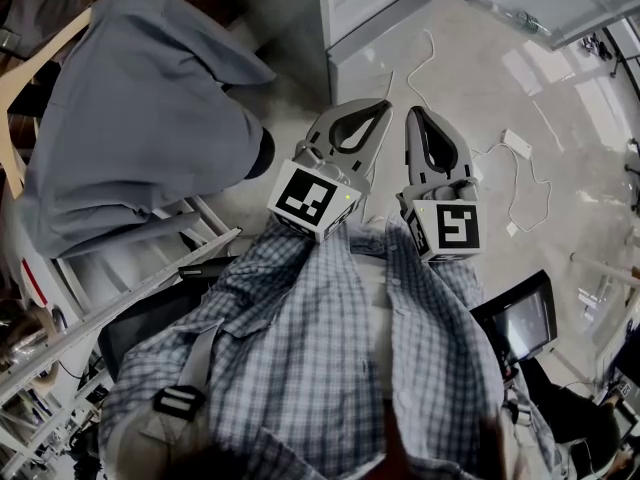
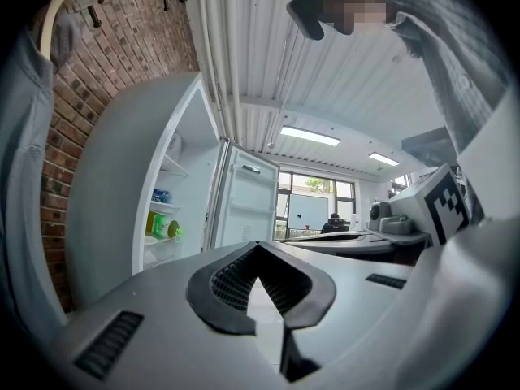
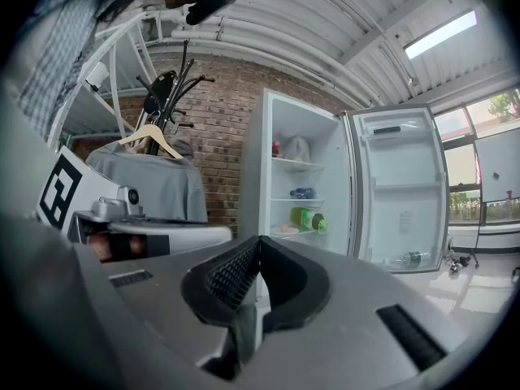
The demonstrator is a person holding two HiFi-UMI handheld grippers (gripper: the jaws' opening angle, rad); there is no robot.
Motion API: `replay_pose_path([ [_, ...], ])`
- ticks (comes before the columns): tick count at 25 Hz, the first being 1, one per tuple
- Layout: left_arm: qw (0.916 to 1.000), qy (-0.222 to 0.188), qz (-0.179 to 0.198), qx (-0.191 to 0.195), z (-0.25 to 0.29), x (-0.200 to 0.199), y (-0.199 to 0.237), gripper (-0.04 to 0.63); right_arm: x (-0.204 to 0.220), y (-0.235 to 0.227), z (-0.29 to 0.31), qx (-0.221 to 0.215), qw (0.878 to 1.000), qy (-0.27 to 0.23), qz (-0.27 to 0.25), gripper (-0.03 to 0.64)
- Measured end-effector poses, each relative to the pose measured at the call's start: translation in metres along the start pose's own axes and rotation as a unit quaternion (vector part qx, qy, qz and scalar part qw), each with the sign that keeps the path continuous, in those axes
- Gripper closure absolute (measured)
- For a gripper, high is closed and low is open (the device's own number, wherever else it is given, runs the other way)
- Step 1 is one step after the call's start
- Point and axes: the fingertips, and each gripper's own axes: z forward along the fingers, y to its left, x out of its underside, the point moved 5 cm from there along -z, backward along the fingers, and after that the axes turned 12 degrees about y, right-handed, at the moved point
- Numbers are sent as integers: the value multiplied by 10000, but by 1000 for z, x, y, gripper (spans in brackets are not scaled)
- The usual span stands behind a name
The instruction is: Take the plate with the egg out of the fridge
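plate (image 3: 285, 231) tiny in fridge (image 3: 258, 169), contents unclear

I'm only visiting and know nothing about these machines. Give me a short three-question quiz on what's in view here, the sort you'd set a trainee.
1. True or false: the fridge door stands open.
2. Pick one. The left tool and right tool are: A) both shut and empty; B) both gripping a cup; C) both wide open.
3. Fill in: the plate lies on a fridge shelf near a ___ bottle.
Key: 1 true; 2 A; 3 green.
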Motion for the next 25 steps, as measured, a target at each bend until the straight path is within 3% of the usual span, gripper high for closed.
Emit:
replay_pose_path([
  [13, 10000, -13, -36, -7, -10, 5, 16, 589, -2, 4, 4, 176, 9998, 14, 133, 612],
  [25, 9996, 63, -159, -222, -12, 6, 18, 588, 3, 3, 9, -26, 9999, 91, 111, 611],
])
